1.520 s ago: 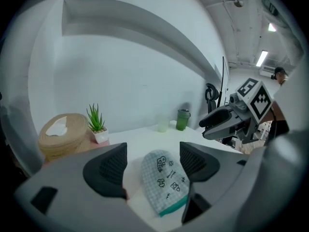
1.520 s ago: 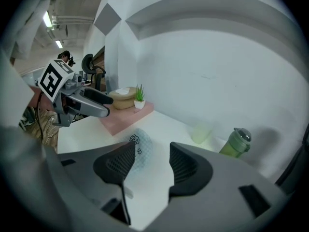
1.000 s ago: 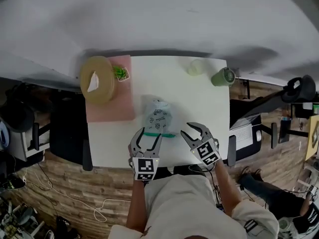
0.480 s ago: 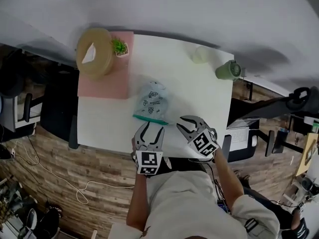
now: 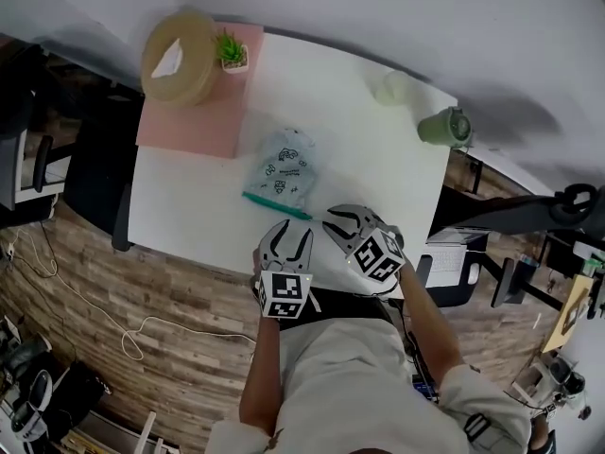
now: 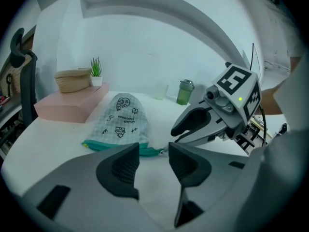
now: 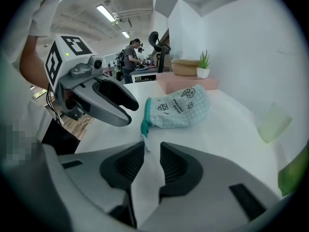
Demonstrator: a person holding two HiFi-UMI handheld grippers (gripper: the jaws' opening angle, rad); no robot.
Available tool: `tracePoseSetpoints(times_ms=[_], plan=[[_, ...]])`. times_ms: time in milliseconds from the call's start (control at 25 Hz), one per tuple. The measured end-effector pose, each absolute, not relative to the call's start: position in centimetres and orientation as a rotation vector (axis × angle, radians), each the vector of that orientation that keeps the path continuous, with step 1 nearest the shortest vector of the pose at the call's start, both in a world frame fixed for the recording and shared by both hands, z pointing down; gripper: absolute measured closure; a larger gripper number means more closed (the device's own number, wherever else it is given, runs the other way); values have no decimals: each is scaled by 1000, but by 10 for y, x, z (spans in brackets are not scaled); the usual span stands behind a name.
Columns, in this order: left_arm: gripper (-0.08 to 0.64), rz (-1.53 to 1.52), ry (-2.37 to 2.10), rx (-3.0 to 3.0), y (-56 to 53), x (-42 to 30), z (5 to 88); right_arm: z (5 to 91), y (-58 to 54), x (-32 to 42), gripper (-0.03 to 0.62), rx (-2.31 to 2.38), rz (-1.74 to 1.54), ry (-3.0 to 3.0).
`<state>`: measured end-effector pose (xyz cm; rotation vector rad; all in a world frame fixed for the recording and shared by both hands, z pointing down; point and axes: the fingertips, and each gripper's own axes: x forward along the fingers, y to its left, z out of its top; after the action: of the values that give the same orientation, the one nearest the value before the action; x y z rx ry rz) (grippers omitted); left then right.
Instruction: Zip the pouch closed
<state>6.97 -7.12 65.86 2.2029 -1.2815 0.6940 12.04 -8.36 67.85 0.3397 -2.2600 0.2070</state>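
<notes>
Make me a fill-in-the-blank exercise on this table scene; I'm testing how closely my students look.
1. The small plant stands on a ___ block.
2. The pouch lies flat on the ___ table.
3. The pouch's teal zipper edge points ___ the person, not away.

Missing words: pink; white; toward.

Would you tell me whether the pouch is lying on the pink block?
No, the pouch lies on the white table, beside the pink block.
</notes>
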Motion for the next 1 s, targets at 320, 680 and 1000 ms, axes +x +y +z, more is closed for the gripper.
tracePoseSetpoints(times_ms=[320, 680, 1000], plan=[[385, 726, -1242, 2152, -62, 84, 684, 698, -76, 115, 515, 225, 160, -2234], [396, 743, -1239, 2129, -58, 92, 695, 697, -70, 107, 586, 191, 208, -2274], [410, 758, -1260, 2119, -57, 89, 699, 692, -59, 102, 588, 167, 252, -2304]])
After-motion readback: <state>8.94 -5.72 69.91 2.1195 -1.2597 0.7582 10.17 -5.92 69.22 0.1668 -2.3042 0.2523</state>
